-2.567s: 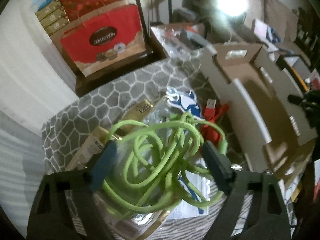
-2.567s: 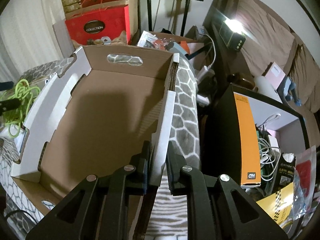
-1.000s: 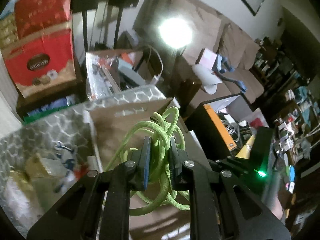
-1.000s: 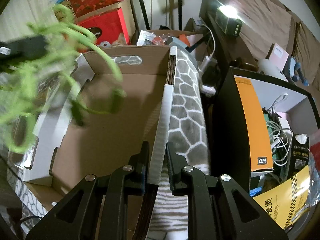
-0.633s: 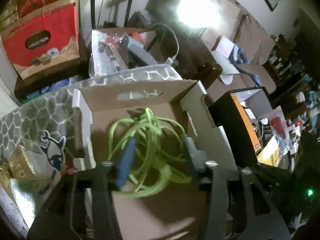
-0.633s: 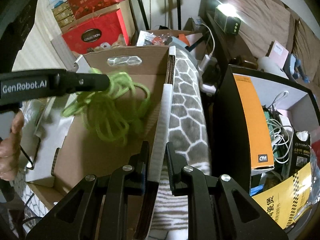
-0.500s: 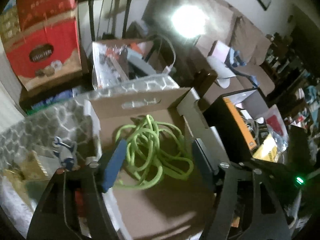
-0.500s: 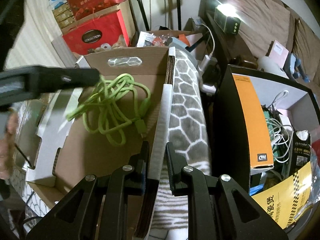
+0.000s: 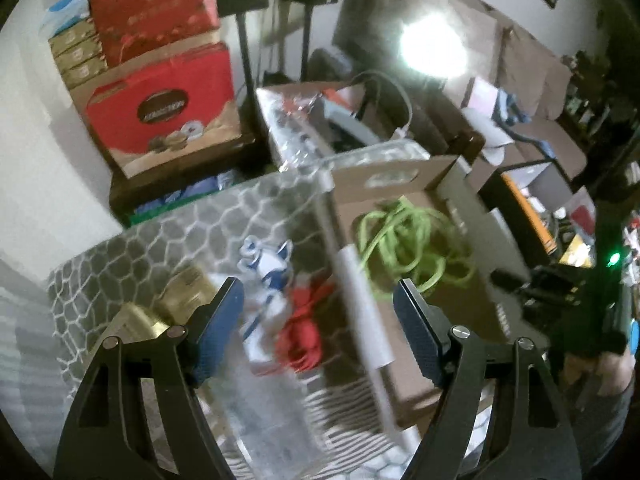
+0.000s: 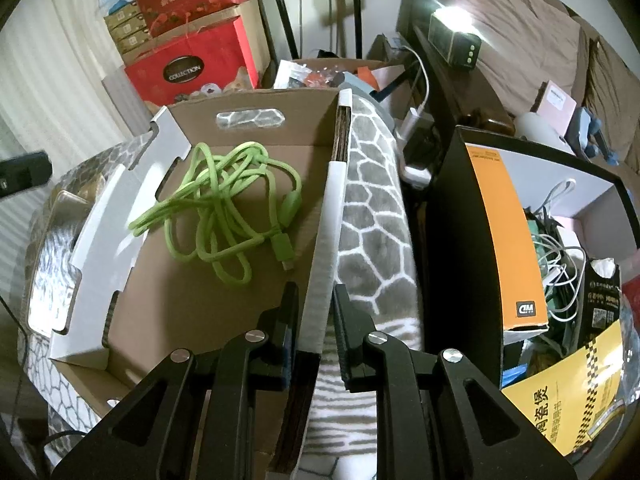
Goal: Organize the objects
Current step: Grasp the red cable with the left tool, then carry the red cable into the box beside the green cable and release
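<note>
A tangled green cable lies loose on the floor of an open cardboard box; it also shows in the left wrist view. My right gripper is shut on the box's right wall. My left gripper is open and empty, held above a red cable and a blue and white deer figure that lie left of the box. Gold packets lie further left.
The box stands on a grey honeycomb-patterned cover. Red gift boxes are stacked at the back. A black and orange box full of cables stands to the right. A bright lamp glares behind.
My left gripper carried the green cable over the box, opened and let it drop inside, then moved back left over the red cable. My right gripper stayed clamped on the box wall.
</note>
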Available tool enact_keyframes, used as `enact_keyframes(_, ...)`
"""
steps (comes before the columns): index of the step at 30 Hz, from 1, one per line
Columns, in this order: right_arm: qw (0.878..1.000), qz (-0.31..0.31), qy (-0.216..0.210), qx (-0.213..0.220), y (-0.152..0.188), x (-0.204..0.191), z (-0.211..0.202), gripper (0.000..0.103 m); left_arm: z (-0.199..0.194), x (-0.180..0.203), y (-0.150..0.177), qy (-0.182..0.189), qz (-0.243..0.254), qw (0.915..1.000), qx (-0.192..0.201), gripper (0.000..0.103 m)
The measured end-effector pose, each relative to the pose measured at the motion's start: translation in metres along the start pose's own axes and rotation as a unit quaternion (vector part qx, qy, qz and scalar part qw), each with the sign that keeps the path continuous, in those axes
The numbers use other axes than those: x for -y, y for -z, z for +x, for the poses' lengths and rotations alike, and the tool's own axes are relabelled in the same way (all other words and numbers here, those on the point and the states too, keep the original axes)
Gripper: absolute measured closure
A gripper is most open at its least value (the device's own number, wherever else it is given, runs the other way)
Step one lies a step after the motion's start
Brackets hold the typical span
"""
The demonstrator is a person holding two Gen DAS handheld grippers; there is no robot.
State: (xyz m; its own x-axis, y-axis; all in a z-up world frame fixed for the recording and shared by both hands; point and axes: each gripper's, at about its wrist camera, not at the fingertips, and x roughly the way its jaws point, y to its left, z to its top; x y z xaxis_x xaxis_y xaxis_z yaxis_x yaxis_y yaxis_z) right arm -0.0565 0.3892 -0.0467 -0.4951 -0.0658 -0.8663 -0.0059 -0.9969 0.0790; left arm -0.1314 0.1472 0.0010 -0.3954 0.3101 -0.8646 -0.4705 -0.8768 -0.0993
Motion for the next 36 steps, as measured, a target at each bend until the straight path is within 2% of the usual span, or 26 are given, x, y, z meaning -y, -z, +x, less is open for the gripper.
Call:
enact_keyframes(4,1.000,-0.005,0.007,-0.001,0.000,-0.001,0.002,0.084,0.010,-0.013,0.014,0.008,-0.001,0.9998,-0.018,0.033)
enact_keyframes(9,1.000,-0.004,0.007,-0.002,0.001,-0.002,0.003,0.084,0.029,-0.018,0.027,0.009,0.007,0.9988,-0.048,0.046)
enact_keyframes(11,1.000,-0.004,0.006,-0.003,0.002,-0.002,0.003,0.084,0.039,-0.016,0.031,0.007,0.012,0.9982,-0.059,0.049)
enact_keyframes(18,1.000,-0.003,0.006,-0.006,0.002,-0.002,0.004,0.084,0.063,-0.008,0.043,-0.010,0.037,0.9958,-0.084,0.051)
enact_keyframes(19,1.000,-0.003,0.005,-0.006,0.002,-0.002,0.004,0.084,0.064,-0.006,0.043,-0.013,0.041,0.9956,-0.084,0.051)
enact_keyframes(20,1.000,-0.003,0.005,-0.006,0.002,-0.002,0.004,0.084,0.065,-0.005,0.044,-0.016,0.044,0.9955,-0.083,0.055)
enact_keyframes(21,1.000,-0.003,0.005,-0.006,0.002,-0.002,0.004,0.084,0.066,-0.004,0.044,-0.018,0.045,0.9953,-0.084,0.063)
enact_keyframes(24,1.000,-0.003,0.005,-0.006,0.002,-0.002,0.004,0.084,0.065,-0.002,0.045,-0.013,0.043,0.9956,-0.082,0.075)
enact_keyframes(26,1.000,-0.003,0.005,-0.006,0.002,-0.002,0.004,0.084,0.062,-0.002,0.044,-0.010,0.041,0.9962,-0.076,0.080)
enact_keyframes(32,1.000,-0.003,0.005,-0.006,0.002,-0.001,0.004,0.084,0.047,-0.012,0.036,-0.005,0.013,0.9983,-0.056,0.082)
enact_keyframes(36,1.000,-0.003,0.004,-0.006,0.002,-0.001,0.004,0.084,0.022,-0.021,0.023,0.006,-0.018,0.9996,-0.023,0.082)
